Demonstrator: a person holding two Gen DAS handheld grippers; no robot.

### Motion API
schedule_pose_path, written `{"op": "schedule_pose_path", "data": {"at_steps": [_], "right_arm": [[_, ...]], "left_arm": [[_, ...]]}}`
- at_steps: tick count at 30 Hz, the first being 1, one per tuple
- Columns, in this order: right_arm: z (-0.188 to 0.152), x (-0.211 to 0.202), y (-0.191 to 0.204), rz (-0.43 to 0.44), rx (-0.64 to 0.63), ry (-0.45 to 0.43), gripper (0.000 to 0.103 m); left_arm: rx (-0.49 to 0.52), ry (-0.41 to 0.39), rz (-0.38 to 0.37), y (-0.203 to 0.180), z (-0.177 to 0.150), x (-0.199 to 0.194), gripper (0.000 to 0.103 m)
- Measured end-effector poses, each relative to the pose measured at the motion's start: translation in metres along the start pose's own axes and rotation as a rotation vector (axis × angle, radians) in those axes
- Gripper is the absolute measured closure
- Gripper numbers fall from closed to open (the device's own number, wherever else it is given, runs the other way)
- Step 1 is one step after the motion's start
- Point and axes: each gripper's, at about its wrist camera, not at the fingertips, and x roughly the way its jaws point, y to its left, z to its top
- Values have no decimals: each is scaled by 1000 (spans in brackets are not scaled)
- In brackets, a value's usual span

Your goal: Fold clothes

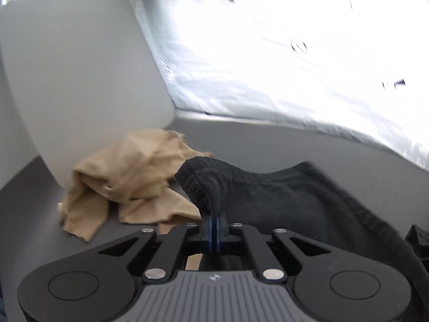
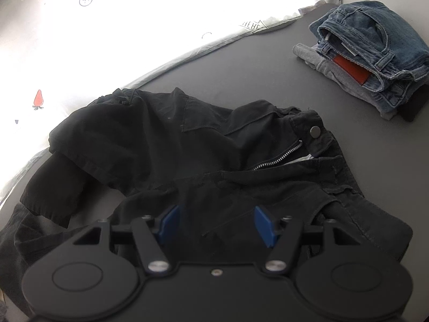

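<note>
Black trousers [image 2: 166, 145] lie crumpled on the dark grey table [image 2: 241, 75], zipper open and waist button toward the right. My right gripper [image 2: 215, 221] is open, its blue pads [image 2: 264, 224] spread just above the black fabric near the waist. In the left wrist view my left gripper [image 1: 214, 216] is shut on a hemmed edge of the black trousers [image 1: 203, 177] and lifts it into a peak above the table [image 1: 268, 145].
A crumpled tan garment [image 1: 126, 177] lies left of the held edge, against a white rounded wall [image 1: 80, 80]. A folded stack of blue jeans over grey and red clothes [image 2: 364, 56] sits at the far right. A bright white printed sheet [image 2: 134, 26] lies beyond the table edge.
</note>
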Motion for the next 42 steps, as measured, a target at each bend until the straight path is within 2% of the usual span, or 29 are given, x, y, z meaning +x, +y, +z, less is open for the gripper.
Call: {"op": "schedule_pose_path", "data": {"at_steps": [6, 10, 12, 14, 16, 18, 21, 25, 26, 27, 28, 29, 30, 32, 35, 36, 38, 40, 41, 42], "right_arm": [[-8, -16, -31, -5, 37, -35, 40], [-17, -18, -64, -76, 73, -25, 38], [-21, -18, -84, -127, 103, -14, 34], [-29, -19, -101, -168, 123, -6, 31], [-39, -19, -119, -202, 149, 15, 27], [-50, -17, -133, -195, 187, 43, 24], [-68, -7, -156, -124, 302, 82, 23], [-80, 4, -163, -75, 413, -21, 7], [-81, 5, -160, -62, 418, -59, 10], [-80, 5, -158, -53, 406, -87, 34], [-77, 7, -151, -79, 358, -83, 54], [-73, 9, -145, -104, 311, -81, 64], [-71, 1, -138, -113, 264, -108, 84], [-68, -15, -125, -129, 172, -163, 88], [-67, -54, -140, -109, 216, -237, 88], [-66, -63, -149, -140, 224, -259, 89], [-63, -75, -167, -262, 191, -307, 89], [-58, -79, -196, -381, 199, -312, 89], [-55, -76, -210, -425, 188, -279, 88], [-53, -71, -222, -460, 163, -225, 81]], "left_arm": [[-90, -69, 287, 126, -19, -78, 98], [-129, 143, 368, 178, -81, -60, 87], [-130, 148, 315, 168, -88, -68, 84], [-131, 137, 250, 155, -92, -78, 73], [-131, 126, 185, 142, -96, -89, 43], [-132, 114, 120, 128, -100, -100, 40], [-132, 97, 23, 108, -105, -117, 40], [-124, 81, -112, 81, -111, -138, 39], [-111, 84, -151, 73, -110, -142, 38], [-89, 84, -173, 65, -110, -148, 38], [-62, 84, -190, 57, -111, -154, 38], [-35, 84, -207, 49, -112, -160, 38], [-9, 76, -213, 44, -113, -167, 38], [35, 56, -220, 37, -115, -180, 38], [60, 44, -225, 35, -119, -192, 37], [62, 49, -225, 35, -121, -194, 36], [72, 68, -222, 35, -126, -191, 36], [81, 88, -220, 35, -132, -186, 36], [82, 101, -220, 34, -136, -185, 36], [84, 114, -221, 33, -140, -183, 36]]}}
